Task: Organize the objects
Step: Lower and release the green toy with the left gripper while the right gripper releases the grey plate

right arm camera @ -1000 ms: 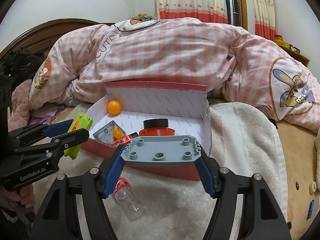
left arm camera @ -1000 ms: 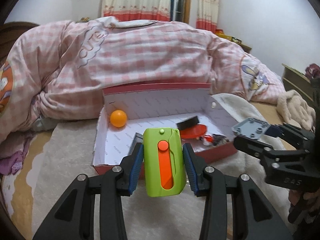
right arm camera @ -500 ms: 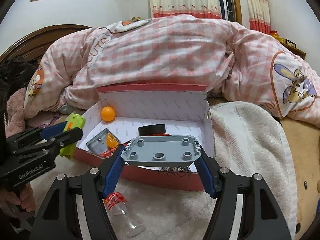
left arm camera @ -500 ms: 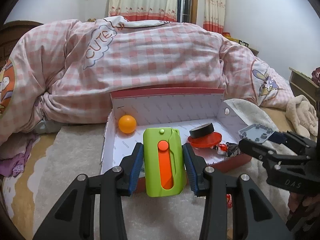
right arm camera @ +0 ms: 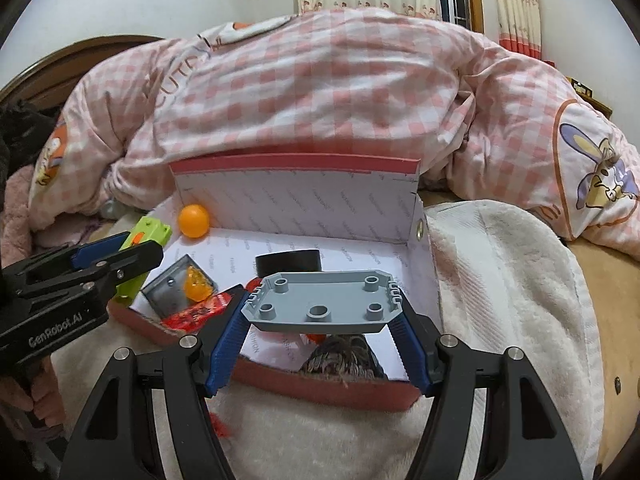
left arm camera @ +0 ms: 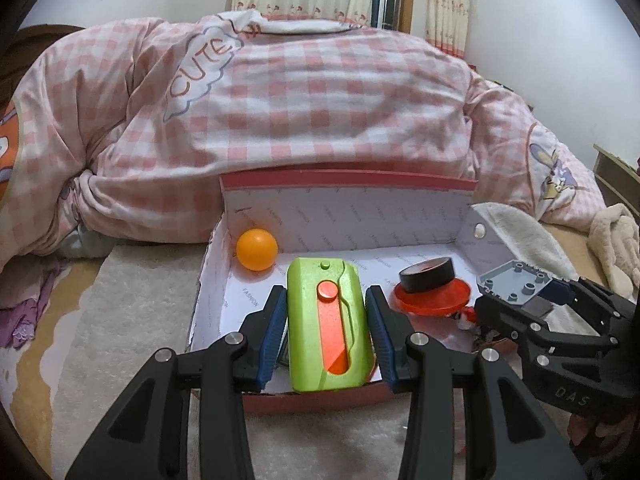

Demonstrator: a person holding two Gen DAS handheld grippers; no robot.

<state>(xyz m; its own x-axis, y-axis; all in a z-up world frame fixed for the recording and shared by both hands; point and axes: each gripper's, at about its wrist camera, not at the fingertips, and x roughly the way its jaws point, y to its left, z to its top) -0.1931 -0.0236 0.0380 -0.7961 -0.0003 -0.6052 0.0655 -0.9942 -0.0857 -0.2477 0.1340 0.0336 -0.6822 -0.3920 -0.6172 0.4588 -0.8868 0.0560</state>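
A pink checked quilt (left arm camera: 304, 112) lies heaped behind the box (left arm camera: 348, 190), its folds touching the box's raised back wall. The box, red outside and white inside, sits open on a pale fleecy blanket (right arm camera: 508, 280) that spreads out to the right of the box and under its front edge.

The left gripper (left arm camera: 326, 326) reaches over the box's front wall at the left side, its blue pads pinching a green case (left arm camera: 330, 324) with an orange slider, held upright above the box floor. The right gripper (right arm camera: 322, 322) hangs over the box's front right part, its pads clamped on the two short ends of a flat grey plate (right arm camera: 322, 298) with round studs, held level above the floor of the box.

Inside the box, near the middle toward the right, a black roll of tape (left arm camera: 428, 274) rests on a red disc (left arm camera: 434, 300). Toward the box's front left lies a small clear cube (right arm camera: 178, 284) with something orange inside, touching a red wrapper (right arm camera: 200, 312). An orange ball (left arm camera: 256, 249) sits in the box's back left corner, close to both walls.
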